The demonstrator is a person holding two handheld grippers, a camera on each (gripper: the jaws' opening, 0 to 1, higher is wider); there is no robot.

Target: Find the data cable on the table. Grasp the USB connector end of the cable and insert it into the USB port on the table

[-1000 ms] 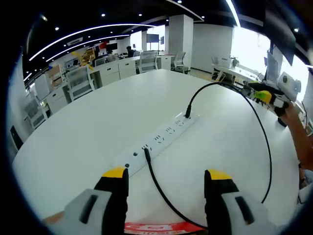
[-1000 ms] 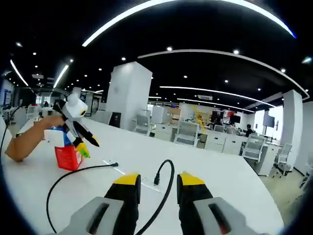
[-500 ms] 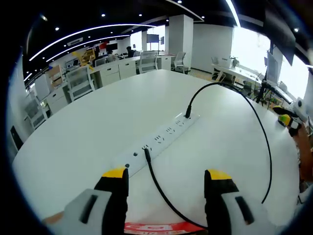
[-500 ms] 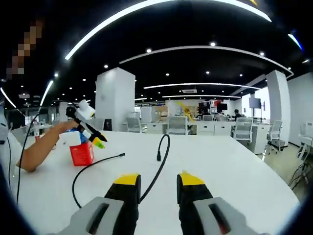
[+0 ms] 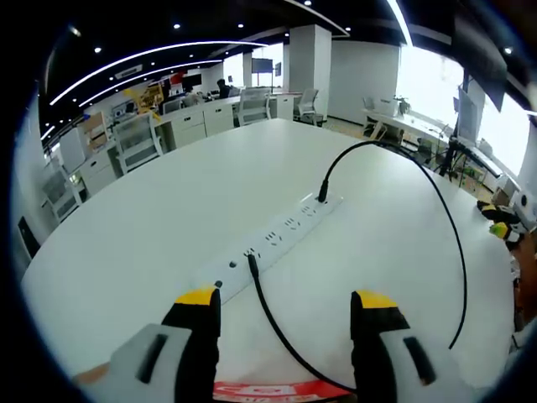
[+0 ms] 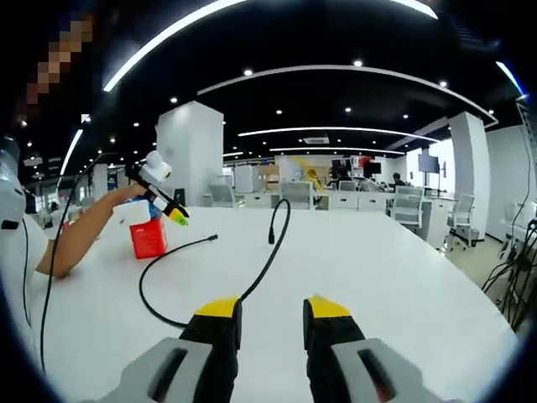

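While both the left gripper (image 5: 285,306) and right gripper (image 6: 273,312) hover spread and empty over the white table (image 5: 151,227), the black data cable (image 5: 453,243) loops from the power strip (image 5: 277,235), its free connector end (image 5: 251,262) lying beside that strip.

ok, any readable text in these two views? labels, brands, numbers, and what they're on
None can be read.
Red strip at the bottom of the left gripper view, between the tongs: white marks, cut off and blurred.
Red box on the table: no legible print.
Power strip: markings too small.
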